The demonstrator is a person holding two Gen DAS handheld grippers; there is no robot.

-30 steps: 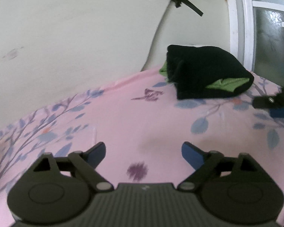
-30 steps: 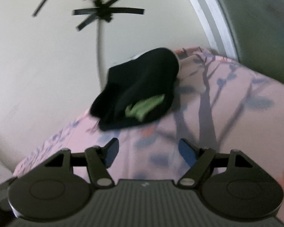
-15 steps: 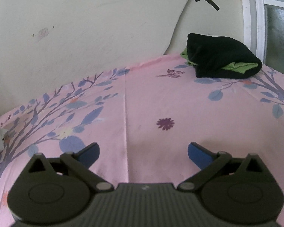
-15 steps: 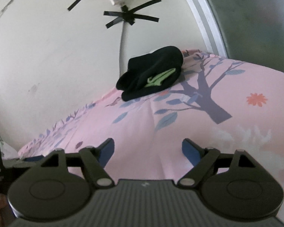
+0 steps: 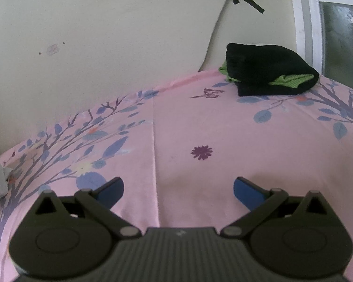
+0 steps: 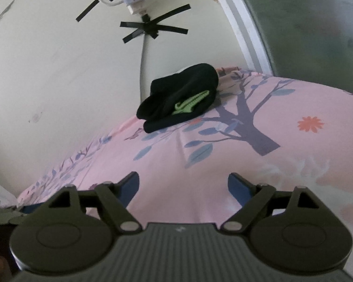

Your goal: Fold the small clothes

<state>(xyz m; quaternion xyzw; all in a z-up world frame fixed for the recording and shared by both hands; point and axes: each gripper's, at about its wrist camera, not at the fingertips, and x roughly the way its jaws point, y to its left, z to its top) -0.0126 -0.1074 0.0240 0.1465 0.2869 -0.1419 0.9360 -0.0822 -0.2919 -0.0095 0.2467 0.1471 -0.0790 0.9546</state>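
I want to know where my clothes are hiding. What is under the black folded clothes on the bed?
The black folded clothes lie on the pink flowered sheet. Green cloth peeks out between the black layers. Whatever else is tucked inside or beneath is covered.

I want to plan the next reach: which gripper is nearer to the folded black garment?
Right, probably. The right gripper has the folded black garment ahead, slightly left; the left gripper sits further back, garment far ahead to its right. Both jaws have just been opening, empty.
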